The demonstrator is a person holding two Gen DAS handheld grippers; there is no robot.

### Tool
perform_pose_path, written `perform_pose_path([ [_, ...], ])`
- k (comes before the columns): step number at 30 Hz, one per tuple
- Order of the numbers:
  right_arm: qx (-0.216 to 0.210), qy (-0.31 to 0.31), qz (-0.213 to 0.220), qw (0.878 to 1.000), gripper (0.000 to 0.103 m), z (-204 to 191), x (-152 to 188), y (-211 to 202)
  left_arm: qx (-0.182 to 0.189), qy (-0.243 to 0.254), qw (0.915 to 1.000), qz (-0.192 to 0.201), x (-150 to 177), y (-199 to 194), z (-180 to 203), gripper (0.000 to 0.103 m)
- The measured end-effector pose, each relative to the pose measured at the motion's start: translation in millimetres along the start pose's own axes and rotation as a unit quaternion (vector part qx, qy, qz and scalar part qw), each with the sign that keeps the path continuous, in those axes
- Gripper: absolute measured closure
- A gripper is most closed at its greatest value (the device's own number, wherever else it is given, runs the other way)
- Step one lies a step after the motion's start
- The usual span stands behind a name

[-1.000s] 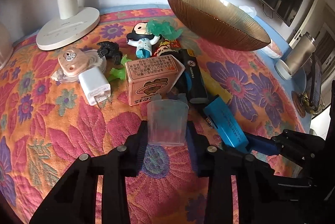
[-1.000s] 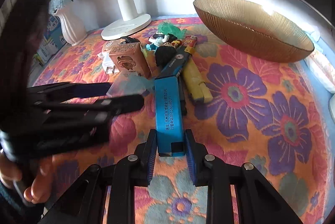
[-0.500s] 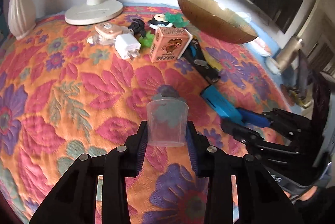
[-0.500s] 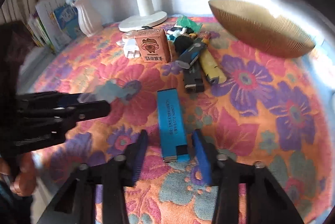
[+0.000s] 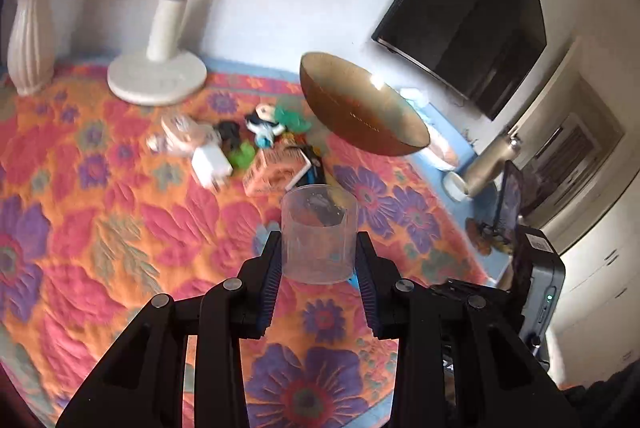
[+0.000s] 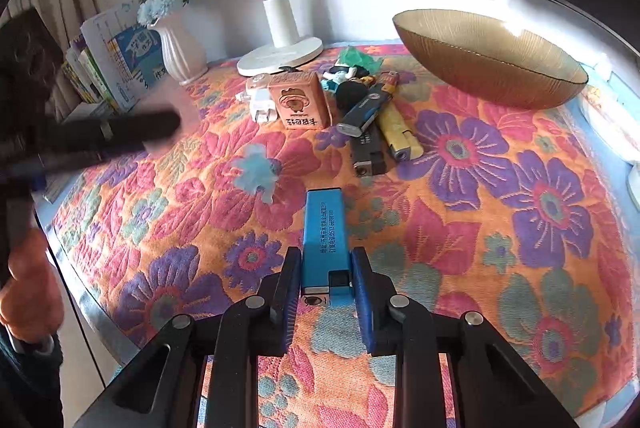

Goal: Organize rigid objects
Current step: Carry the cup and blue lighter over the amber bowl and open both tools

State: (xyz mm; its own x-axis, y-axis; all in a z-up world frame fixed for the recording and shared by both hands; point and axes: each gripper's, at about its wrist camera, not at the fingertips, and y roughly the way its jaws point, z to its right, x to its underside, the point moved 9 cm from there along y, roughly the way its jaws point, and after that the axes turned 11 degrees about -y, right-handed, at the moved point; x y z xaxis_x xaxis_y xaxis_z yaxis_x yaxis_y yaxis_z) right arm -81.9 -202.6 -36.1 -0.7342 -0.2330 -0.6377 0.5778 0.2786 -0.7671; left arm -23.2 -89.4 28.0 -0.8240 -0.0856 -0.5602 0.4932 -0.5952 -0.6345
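My left gripper is pinching a clear cup upright between its pads, held above the cloth on the near side of the bowl. My right gripper is clamped on the butt end of a blue lighter, which points toward the bowl. The clutter sits just left of the bowl: box, charger, three lighters and figurines, with the lamp base behind. Between the blue lighter and the bowl's near rim I see bare cloth. The cloth's left edge drops off near the person's hand.
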Motion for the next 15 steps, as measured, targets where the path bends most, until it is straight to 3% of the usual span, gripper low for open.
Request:
perform_pose_path([
  [8, 0.019, 0.026, 0.041, 0.999, 0.079, 34, -19, -33, 0.006, 0.01, 0.9999, -0.011, -4, 4, 16, 0.071],
  [15, 0.074, 0.056, 0.103, 0.99, 0.079, 100, -73, -82, 0.013, 0.099, 0.9949, -0.014, -47, 41, 91, 0.071],
])
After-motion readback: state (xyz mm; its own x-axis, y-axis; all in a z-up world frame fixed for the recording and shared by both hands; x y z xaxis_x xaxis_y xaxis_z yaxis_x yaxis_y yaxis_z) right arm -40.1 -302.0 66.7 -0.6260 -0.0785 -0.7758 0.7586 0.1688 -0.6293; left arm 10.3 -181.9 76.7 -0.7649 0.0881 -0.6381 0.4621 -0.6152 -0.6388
